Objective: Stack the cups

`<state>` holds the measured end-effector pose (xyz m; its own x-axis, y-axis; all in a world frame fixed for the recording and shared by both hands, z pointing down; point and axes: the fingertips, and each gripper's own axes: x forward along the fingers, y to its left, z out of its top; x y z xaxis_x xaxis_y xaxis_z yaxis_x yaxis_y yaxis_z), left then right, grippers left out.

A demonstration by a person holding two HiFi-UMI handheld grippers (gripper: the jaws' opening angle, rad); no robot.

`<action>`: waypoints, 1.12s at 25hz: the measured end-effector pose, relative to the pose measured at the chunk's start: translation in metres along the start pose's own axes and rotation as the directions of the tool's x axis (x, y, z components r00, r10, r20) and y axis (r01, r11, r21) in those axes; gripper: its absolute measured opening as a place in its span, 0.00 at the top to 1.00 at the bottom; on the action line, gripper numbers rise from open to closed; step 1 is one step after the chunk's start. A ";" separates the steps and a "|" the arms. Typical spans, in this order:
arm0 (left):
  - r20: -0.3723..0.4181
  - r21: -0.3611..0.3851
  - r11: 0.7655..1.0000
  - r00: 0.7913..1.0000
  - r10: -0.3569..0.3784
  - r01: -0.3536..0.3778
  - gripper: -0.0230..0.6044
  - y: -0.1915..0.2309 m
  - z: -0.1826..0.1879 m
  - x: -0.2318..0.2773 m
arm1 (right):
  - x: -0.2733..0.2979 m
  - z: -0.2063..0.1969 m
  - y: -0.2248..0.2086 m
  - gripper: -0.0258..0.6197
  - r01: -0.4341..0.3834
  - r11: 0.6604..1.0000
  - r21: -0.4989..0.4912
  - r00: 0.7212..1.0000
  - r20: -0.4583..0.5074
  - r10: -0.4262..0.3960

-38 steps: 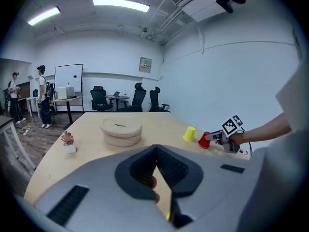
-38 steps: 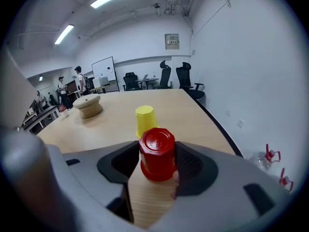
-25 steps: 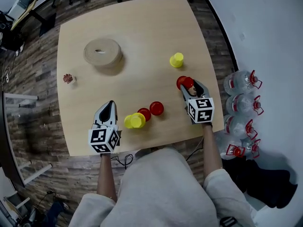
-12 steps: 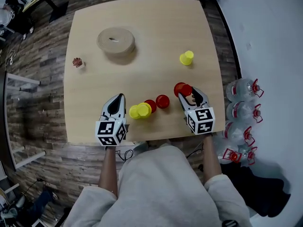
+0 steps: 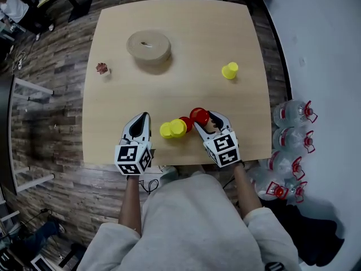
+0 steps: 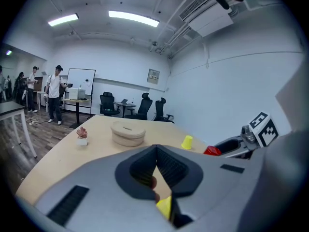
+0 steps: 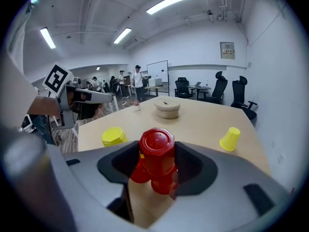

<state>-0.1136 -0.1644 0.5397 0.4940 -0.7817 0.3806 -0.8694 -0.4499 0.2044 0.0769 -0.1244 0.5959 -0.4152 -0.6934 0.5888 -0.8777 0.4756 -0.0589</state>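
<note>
Right tongs (image 5: 207, 119) clenched on one upside-down red cup (image 7: 157, 151), axis upright, above two more red cups (image 7: 132, 174), five o'clock on desk (image 5: 169, 49). Left tongs (image 5: 142, 121) closed, empty. Three yellow cups (image 5: 172, 129).

Office — swivel chairs (image 6: 144, 105), whiteboard (image 6: 82, 79)

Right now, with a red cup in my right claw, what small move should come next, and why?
Probably lower the right claw a little to the left, so its upside-down red cup drops over the nearest red cup on the table. The claw is shut on it, and the two are close together.
</note>
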 end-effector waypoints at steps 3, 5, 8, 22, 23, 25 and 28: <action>0.006 -0.007 1.000 1.000 0.014 -0.014 0.95 0.004 0.000 -0.005 | 0.005 -0.004 0.010 0.60 -0.025 1.000 -0.015 1.000 -0.019 0.024; 0.009 -0.009 1.000 1.000 0.019 -0.019 0.95 0.005 0.000 -0.008 | 0.006 -0.005 0.014 0.60 -0.033 0.999 -0.014 0.999 -0.025 0.032; 0.013 -0.011 1.000 1.000 0.028 -0.028 0.95 0.007 -0.001 -0.012 | 0.007 -0.008 0.018 0.60 -0.041 0.999 -0.020 0.999 -0.033 0.040; 0.015 -0.009 0.999 0.999 0.032 -0.031 0.95 0.012 0.000 -0.015 | 0.012 -0.010 0.022 0.60 -0.034 0.998 -0.053 0.998 -0.055 0.031; 0.015 -0.009 1.000 0.999 0.030 -0.030 0.95 0.011 0.000 -0.015 | 0.013 -0.010 0.021 0.60 -0.031 0.998 -0.056 0.998 -0.059 0.028; 0.016 -0.007 1.000 1.000 0.026 -0.026 0.95 0.010 0.001 -0.014 | 0.013 -0.013 0.021 0.60 -0.028 0.998 -0.050 0.998 -0.066 0.025; 0.018 -0.005 1.000 0.999 0.028 -0.028 0.95 0.010 0.002 -0.014 | 0.014 -0.014 0.021 0.60 -0.031 0.999 -0.041 0.997 -0.066 0.028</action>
<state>-0.1294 -0.1589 0.5342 0.4698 -0.8014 0.3702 -0.8828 -0.4258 0.1986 0.0559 -0.1165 0.6145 -0.4231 -0.6429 0.6385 -0.8541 0.5182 -0.0442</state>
